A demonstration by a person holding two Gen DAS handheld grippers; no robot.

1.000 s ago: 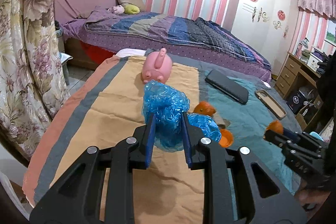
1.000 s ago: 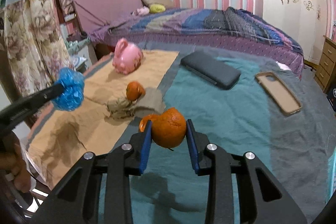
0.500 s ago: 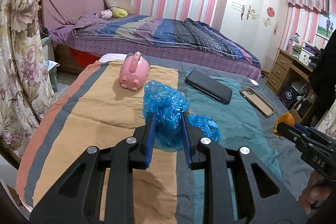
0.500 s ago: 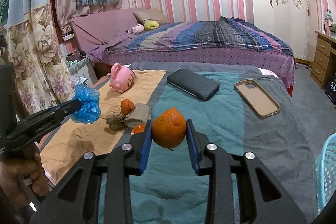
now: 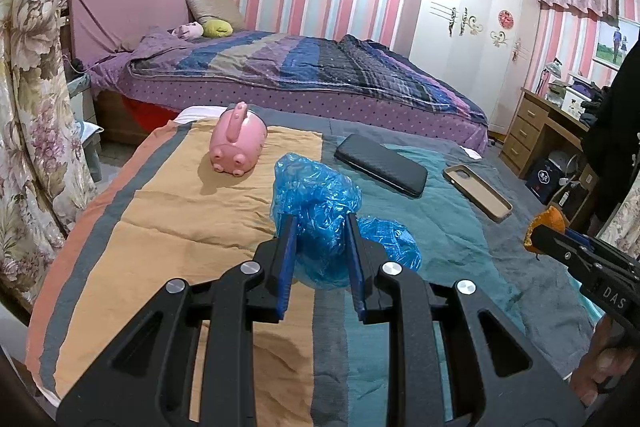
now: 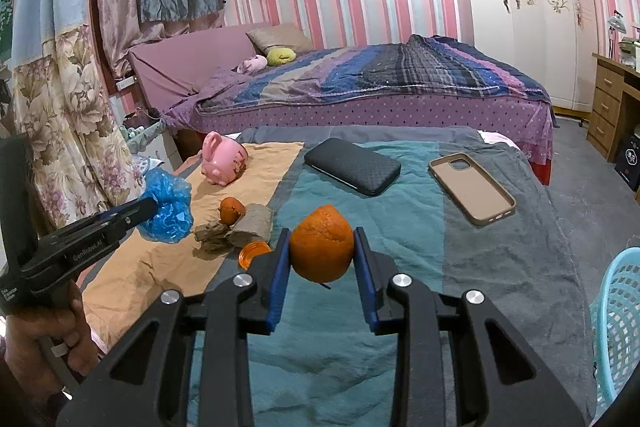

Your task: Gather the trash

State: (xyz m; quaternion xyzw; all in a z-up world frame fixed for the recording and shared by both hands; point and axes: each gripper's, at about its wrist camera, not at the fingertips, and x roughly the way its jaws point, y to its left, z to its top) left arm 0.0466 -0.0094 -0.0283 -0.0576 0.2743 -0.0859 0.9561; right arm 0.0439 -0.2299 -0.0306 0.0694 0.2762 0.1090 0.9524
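Left hand-held gripper [image 5: 321,241] clamps a crumpled blue bag [image 5: 320,203], no clear long axis, held above the worktop [image 6: 400,227]. Right hand-held gripper [image 6: 321,253] pinches an orange peel [image 6: 322,243], pointed end up. On the cloth: more peel [image 6: 231,209], brown scraps [image 6: 236,231], poss. paper, pink piggy bank [image 6: 223,159], black case [image 6: 352,165], phone case [image 6: 472,189]. Basket [image 6: 618,323] at right; bed [image 6: 380,83] behind.
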